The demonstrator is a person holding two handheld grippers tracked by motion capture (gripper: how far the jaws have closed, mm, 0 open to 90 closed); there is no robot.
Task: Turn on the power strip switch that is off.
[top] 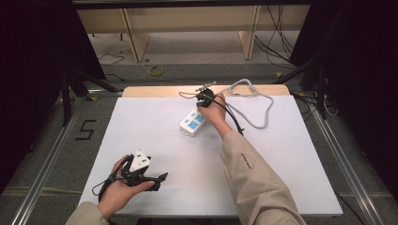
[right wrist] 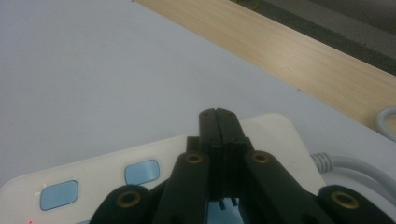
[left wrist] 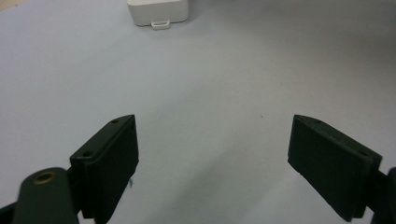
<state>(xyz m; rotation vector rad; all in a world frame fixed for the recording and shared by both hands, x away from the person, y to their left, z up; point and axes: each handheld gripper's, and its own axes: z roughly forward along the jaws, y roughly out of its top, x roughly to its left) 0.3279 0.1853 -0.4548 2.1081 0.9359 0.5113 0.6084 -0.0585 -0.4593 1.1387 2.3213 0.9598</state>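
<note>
Step in hand: looks to me like the right gripper (top: 204, 99) is working the power strip (top: 193, 122), probably pressing something at its far end, a switch maybe. Can't see what's under the tips though.

Right gripper: in the right gripper view its jaws are pressed flat together, nothing visible between them, hovering right over the strip's top face (right wrist: 154, 158).

Left gripper: sits at the lower left of the high view (top: 159, 178), held low by the person's left hand (top: 123, 190). In the left gripper view (left wrist: 212, 154) the jaws are spread wide with bare white table (left wrist: 210, 84) between them. Idle, I'd say.

Where the strip is: upper middle of the high view, lying diagonally on the white tabletop, just below the wooden strip (top: 155, 90) along the far edge. Its grey cable (top: 263, 110) loops off to the upper right. The left gripper view catches its near end (left wrist: 158, 11) at the top of the frame.

Next move: my guess is either push down squarely or open up and back off. The strip is light and loose, so a sideways shove would likely skate it.

Writing/brands: no logo readable on the strip, just pale blue panels (right wrist: 141, 171) around the sockets. A dark "5" mark (top: 86, 130) on the floor at the left.
</note>
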